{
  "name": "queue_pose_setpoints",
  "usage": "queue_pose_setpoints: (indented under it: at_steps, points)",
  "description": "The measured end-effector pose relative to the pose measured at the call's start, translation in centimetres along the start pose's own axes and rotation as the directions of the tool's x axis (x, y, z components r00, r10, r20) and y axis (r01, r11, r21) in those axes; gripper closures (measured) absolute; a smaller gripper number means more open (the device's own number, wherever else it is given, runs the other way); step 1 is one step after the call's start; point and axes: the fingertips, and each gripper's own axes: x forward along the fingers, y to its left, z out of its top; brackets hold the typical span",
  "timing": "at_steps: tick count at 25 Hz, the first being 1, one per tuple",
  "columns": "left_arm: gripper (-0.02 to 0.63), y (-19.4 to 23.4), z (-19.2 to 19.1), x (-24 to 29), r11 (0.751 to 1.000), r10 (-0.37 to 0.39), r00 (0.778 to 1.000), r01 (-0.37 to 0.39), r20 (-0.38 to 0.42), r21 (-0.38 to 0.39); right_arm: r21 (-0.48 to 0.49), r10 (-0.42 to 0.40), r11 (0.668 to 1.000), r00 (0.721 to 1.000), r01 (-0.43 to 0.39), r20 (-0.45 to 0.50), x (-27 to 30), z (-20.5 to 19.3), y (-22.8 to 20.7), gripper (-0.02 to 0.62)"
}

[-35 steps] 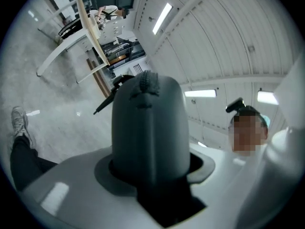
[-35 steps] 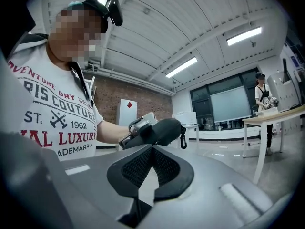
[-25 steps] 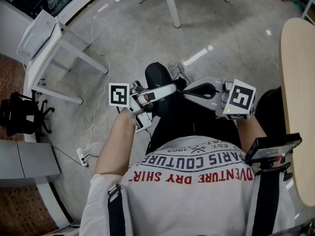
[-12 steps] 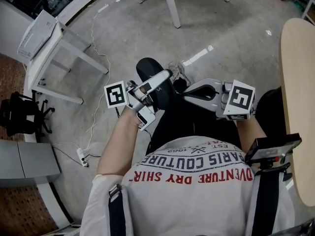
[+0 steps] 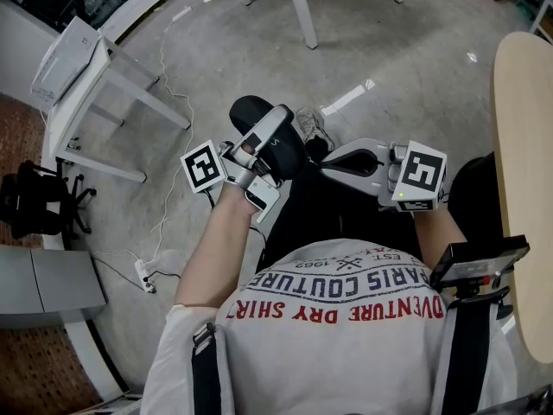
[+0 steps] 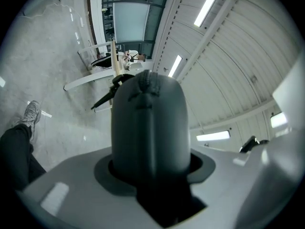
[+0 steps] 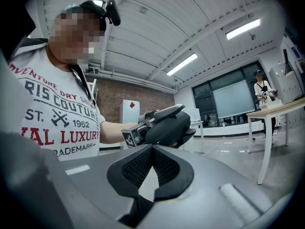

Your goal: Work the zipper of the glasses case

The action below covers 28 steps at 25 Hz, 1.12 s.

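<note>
The black glasses case [image 5: 248, 112] is held up over the person's lap, clamped in my left gripper [image 5: 273, 135], which is shut on it. In the left gripper view the case [image 6: 147, 123] stands upright between the jaws of the left gripper [image 6: 150, 168], its zipper seam [image 6: 148, 84] running over the rounded top. My right gripper [image 5: 327, 164] is shut and empty, pointing level at the case from the right and apart from it. In the right gripper view the right gripper [image 7: 152, 149] has its pads meeting on nothing, with the case [image 7: 167, 127] just beyond them.
A white table [image 5: 76, 66] stands at the left and a wooden tabletop [image 5: 523, 171] along the right edge. White table legs [image 5: 298, 7] are ahead. A cable [image 5: 168, 171] and a power strip [image 5: 145, 275] lie on the floor. The person's shoe [image 5: 313, 128] is below the case.
My left gripper has lifted the case, swinging it up and to the left so that it tilts more upward. The right gripper has stayed still and shut.
</note>
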Motion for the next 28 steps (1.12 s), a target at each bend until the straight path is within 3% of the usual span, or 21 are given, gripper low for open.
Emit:
queue_pose_setpoints:
  at_steps: [15, 17, 19, 21, 24, 28]
  points:
    - [0.360, 0.0, 2.3, -0.2, 1.000, -0.011, 0.984, 0.013, 0.178, -0.011, 0.011, 0.027, 1.000, 1.000, -0.027, -0.002, 1.0, 0.2, 0.7, 0.600]
    - [0.360, 0.2, 2.8, -0.5, 1.000, -0.013, 0.974, 0.017, 0.225, -0.019, -0.013, 0.069, 0.997, 0.997, -0.070, -0.029, 1.1, -0.4, 1.5, 0.600]
    - [0.360, 0.6, 3.8, -1.2, 0.999, -0.024, 0.951, 0.038, 0.308, -0.040, -0.083, 0.110, 0.989, 0.988, -0.119, -0.111, 1.5, -2.3, 3.1, 0.600]
    - [0.360, 0.8, 4.4, -1.8, 0.997, -0.042, 0.936, 0.061, 0.351, -0.043, -0.137, 0.105, 0.982, 0.982, -0.127, -0.157, 1.8, -3.9, 4.1, 0.600]
    - [0.360, -0.3, 4.8, -1.9, 0.998, -0.060, 0.936, 0.066, 0.347, -0.007, -0.106, 0.121, 0.985, 0.985, -0.134, -0.122, 2.2, -3.5, 4.3, 0.600]
    - [0.360, -1.8, 5.4, -1.9, 0.996, -0.088, 0.938, 0.087, 0.337, 0.016, -0.123, 0.133, 0.981, 0.980, -0.151, -0.145, 2.9, -2.6, 4.2, 0.600]
